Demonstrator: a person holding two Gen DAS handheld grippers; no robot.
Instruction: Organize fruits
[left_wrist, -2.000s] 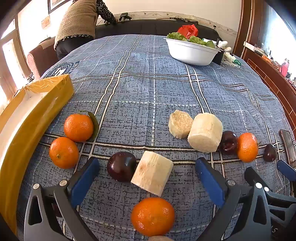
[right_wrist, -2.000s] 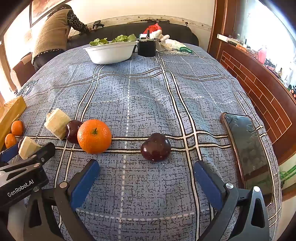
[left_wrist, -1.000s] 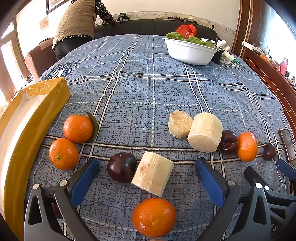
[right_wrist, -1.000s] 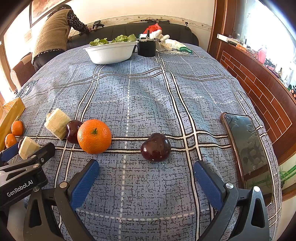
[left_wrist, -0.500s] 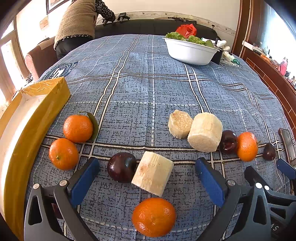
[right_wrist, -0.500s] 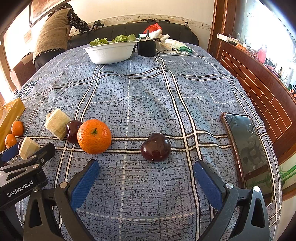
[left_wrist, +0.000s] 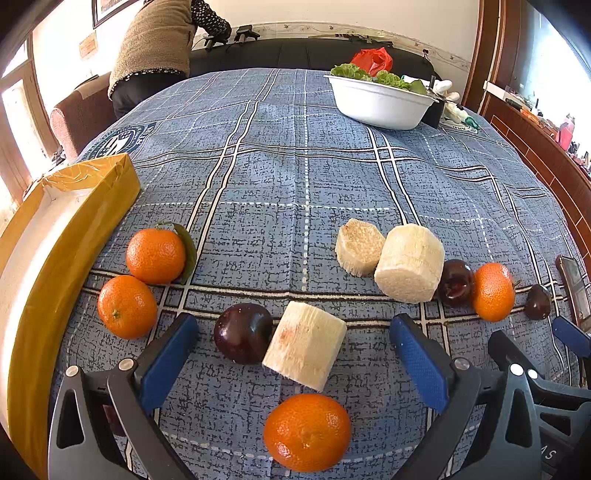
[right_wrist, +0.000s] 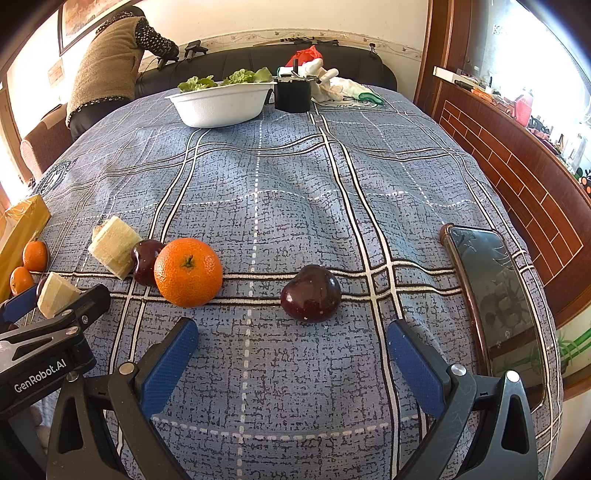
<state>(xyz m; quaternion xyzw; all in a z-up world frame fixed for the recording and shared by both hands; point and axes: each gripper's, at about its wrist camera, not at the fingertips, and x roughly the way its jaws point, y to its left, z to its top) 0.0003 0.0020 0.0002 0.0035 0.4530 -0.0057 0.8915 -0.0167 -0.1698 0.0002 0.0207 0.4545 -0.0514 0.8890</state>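
Note:
My left gripper (left_wrist: 293, 354) is open and empty low over the blue plaid tablecloth (left_wrist: 303, 177). Between its fingers lie a dark plum (left_wrist: 243, 333), a pale peeled chunk (left_wrist: 304, 345) and an orange (left_wrist: 307, 432). Two oranges (left_wrist: 155, 256) (left_wrist: 126, 306) lie to its left. Two more pale chunks (left_wrist: 358, 246) (left_wrist: 409, 264), a plum (left_wrist: 455, 282), an orange (left_wrist: 493, 291) and a plum (left_wrist: 537, 301) lie to the right. My right gripper (right_wrist: 291, 356) is open and empty, just short of a plum (right_wrist: 311, 292), with an orange (right_wrist: 188, 272) at front left.
A yellow box (left_wrist: 48, 251) lies along the left edge. A white bowl of greens (left_wrist: 380, 99) and a black container (right_wrist: 293, 94) stand at the far end. A phone (right_wrist: 495, 295) lies at the right edge. A person (left_wrist: 159, 48) stands beyond the table.

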